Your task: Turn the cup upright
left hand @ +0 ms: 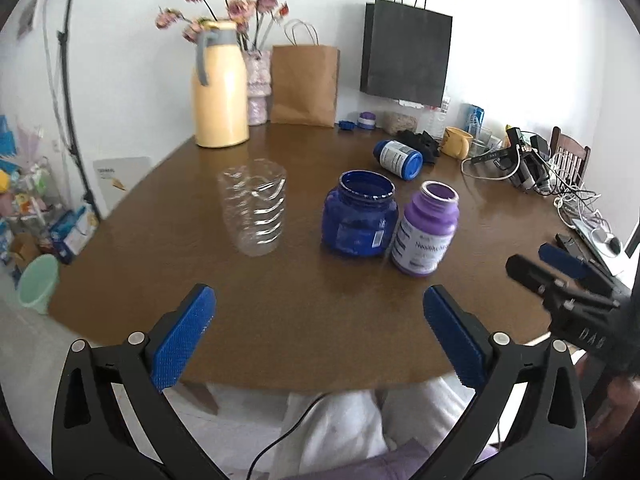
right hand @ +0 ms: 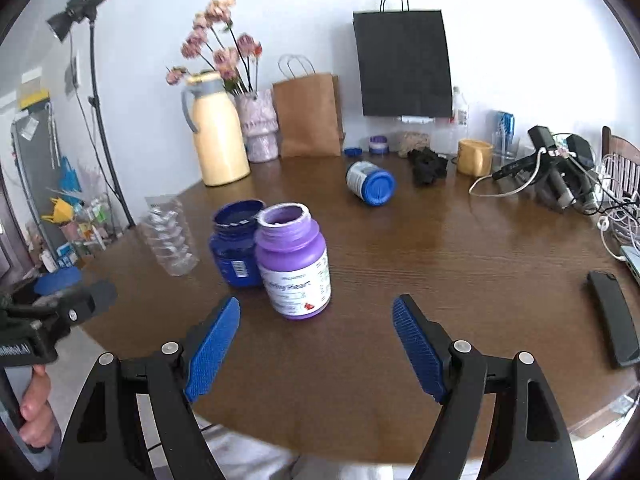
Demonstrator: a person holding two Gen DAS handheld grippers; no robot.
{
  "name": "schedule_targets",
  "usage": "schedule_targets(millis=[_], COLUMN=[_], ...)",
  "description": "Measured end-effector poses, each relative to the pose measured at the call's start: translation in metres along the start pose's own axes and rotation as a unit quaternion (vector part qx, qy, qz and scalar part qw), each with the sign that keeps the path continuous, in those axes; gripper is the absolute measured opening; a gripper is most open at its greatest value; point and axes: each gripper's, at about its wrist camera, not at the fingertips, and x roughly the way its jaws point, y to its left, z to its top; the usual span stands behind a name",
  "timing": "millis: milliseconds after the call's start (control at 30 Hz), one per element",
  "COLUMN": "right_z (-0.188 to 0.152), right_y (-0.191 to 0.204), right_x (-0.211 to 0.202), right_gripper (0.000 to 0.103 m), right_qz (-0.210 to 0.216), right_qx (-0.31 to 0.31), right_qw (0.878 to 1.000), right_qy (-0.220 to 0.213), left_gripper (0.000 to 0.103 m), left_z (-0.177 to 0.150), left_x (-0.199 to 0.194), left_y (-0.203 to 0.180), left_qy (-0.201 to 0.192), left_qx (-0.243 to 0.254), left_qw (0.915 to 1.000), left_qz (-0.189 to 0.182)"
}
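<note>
Cup first: a clear, ribbed plastic cup stands on the round brown wooden bench, its wider end up as far as the blur allows, so it may already be upright — I cannot be sure.

Left wrist view: the left tool hangs over the near bench edge with its blue-padded jaws spread wide and nothing between them. The cup lies ahead and slightly left of it, long axis vertical, well apart from the pads. To the cup's right stand an open dark blue plastic jar and an open purple plastic bottle, just beside each other. The right tool shows at the right edge.

Right wrist view: the right tool is also spread wide and empty, pointing at the purple bottle. The cup sits far to the left beyond the blue jar — so the left tool looks nearer and better placed to reach it.
</note>
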Motion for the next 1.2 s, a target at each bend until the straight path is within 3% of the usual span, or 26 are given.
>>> schedule_targets(millis=[167, 367, 567, 700, 1200], right_z=[-0.009, -0.031, -0.052, -0.057, -0.062], right_y=[0.014, 0.043, 0.054, 0.049, 0.046], right_x=[-0.039, -0.081, -0.125, -0.144, -0.135], right_gripper=[0.082, 0.082, 0.082, 0.082, 0.082], right_qz=[0.006, -0.012, -0.002, -0.021, -0.001], right_qx=[0.003, -0.038, -0.022, -0.003, 0.005], right_qw=[1.000, 0.999, 1.000, 1.000, 1.000], right_qy=[-0.003, 0.015, 0.003, -0.018, 0.003], left_gripper=[0.103, 0.103, 0.103, 0.103, 0.103], left_z=[-0.021, -0.047, -0.065, -0.064, -0.067], left_x=[-0.049, -0.101, -0.126, -0.136, -0.129], left_y=[-0.008, -0.016, -0.008, -0.001, -0.011], left_qy=[-0.018, -0.055, -0.058, -0.071, -0.058], left_qx=[0.001, 0.007, -0.010, -0.015, -0.001], left_qw=[0.9998, 0.9984, 0.9976, 0.9963, 0.9977], left_qz=[0.010, 0.012, 0.036, 0.047, 0.037])
